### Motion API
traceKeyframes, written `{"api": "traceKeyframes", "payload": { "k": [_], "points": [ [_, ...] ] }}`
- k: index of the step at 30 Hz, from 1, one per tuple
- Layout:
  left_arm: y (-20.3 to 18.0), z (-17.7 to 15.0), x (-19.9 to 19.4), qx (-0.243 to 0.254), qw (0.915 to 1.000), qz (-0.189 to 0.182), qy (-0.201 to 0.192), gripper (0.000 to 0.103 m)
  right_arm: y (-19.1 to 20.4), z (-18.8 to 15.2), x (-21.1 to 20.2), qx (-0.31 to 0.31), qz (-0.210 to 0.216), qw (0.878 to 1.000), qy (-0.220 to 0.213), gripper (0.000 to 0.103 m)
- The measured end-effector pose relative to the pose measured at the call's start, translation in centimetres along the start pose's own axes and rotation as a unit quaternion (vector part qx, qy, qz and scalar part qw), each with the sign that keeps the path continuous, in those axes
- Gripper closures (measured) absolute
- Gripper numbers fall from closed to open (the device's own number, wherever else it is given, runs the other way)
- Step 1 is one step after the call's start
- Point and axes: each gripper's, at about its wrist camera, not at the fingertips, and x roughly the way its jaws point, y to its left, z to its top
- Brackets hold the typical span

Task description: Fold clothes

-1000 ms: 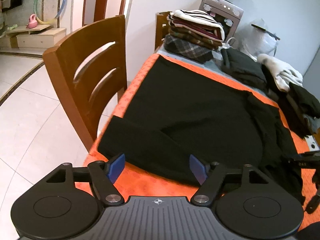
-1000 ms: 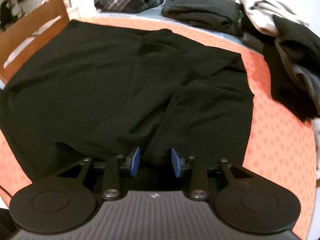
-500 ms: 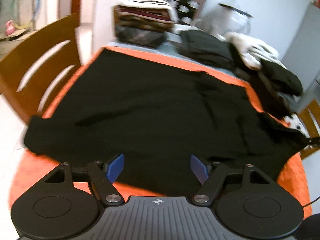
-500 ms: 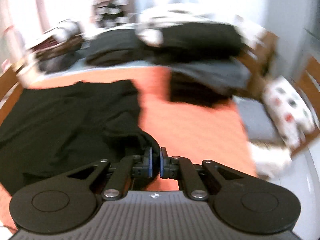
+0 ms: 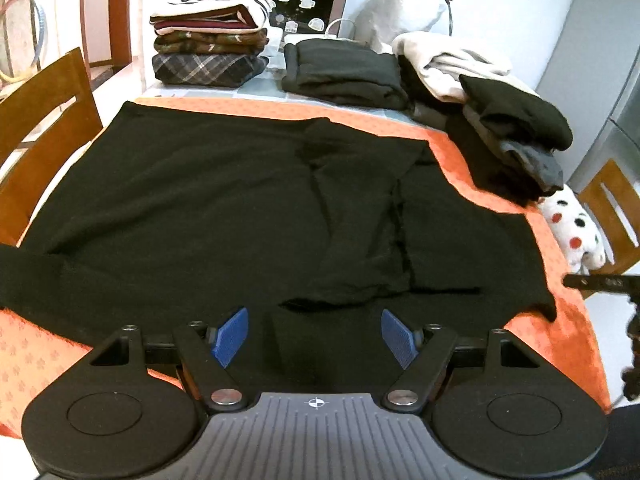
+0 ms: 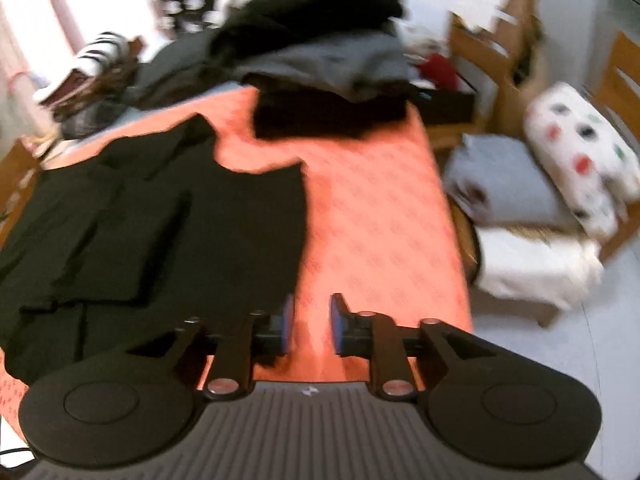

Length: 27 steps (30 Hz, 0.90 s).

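A large black garment lies spread over the orange tablecloth, with folds near its middle right. My left gripper is open and empty, low over the garment's near hem. My right gripper is partly open and empty above bare orange cloth, just right of the garment's right edge. The right wrist view is blurred. Part of the right gripper's frame shows at the right edge of the left wrist view.
Folded clothes stack and a folded black item at the table's far end. A loose pile of black, grey and white clothes at far right. Wooden chair left. Spotted white cushion on a chair right.
My right gripper was shut on the garment's corner half a second ago; it has opened, let go and moved right over bare cloth. My left gripper swung from the left side to the near hem.
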Motion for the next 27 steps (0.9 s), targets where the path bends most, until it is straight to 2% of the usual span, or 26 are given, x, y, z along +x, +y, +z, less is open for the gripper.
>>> {"api": "traceKeyframes", "payload": {
  "k": [5, 10, 14, 18, 19, 21, 22, 27],
  "points": [
    [-0.5, -0.3, 0.1, -0.022, 0.9996, 0.016, 0.001, 0.026, 2.7, 4.2, 2.0, -0.051, 0.064, 0.997, 0.007, 0.072],
    [-0.8, -0.4, 0.2, -0.026, 0.9990, 0.034, -0.011, 0.026, 6.8, 6.8, 4.5, -0.092, 0.135, 0.986, 0.030, 0.053],
    [-0.9, -0.7, 0.2, -0.048, 0.9978, 0.044, -0.011, 0.026, 10.2, 7.7, 7.3, -0.128, 0.139, 0.979, 0.071, 0.050],
    [-1.5, -0.4, 0.3, -0.032, 0.9982, 0.049, -0.011, 0.025, 11.6, 7.8, 9.8, -0.134, 0.138, 0.976, 0.101, 0.050],
    [-1.7, -0.3, 0.4, -0.025, 0.9986, 0.046, -0.011, 0.024, 11.7, 7.7, 10.3, -0.132, 0.138, 0.976, 0.108, 0.053],
    [-2.2, 0.0, 0.5, -0.012, 0.9991, 0.039, -0.011, 0.022, 11.5, 7.5, 10.5, -0.118, 0.149, 0.975, 0.113, 0.073],
    [-2.5, 0.2, 0.8, -0.005, 0.9994, 0.034, -0.011, 0.022, 11.4, 7.6, 10.3, -0.110, 0.156, 0.975, 0.112, 0.090],
    [-4.6, 1.3, 2.1, 0.032, 0.9992, 0.019, -0.011, 0.022, 10.1, 7.9, 6.6, -0.071, 0.174, 0.979, 0.076, 0.092]
  ]
}}
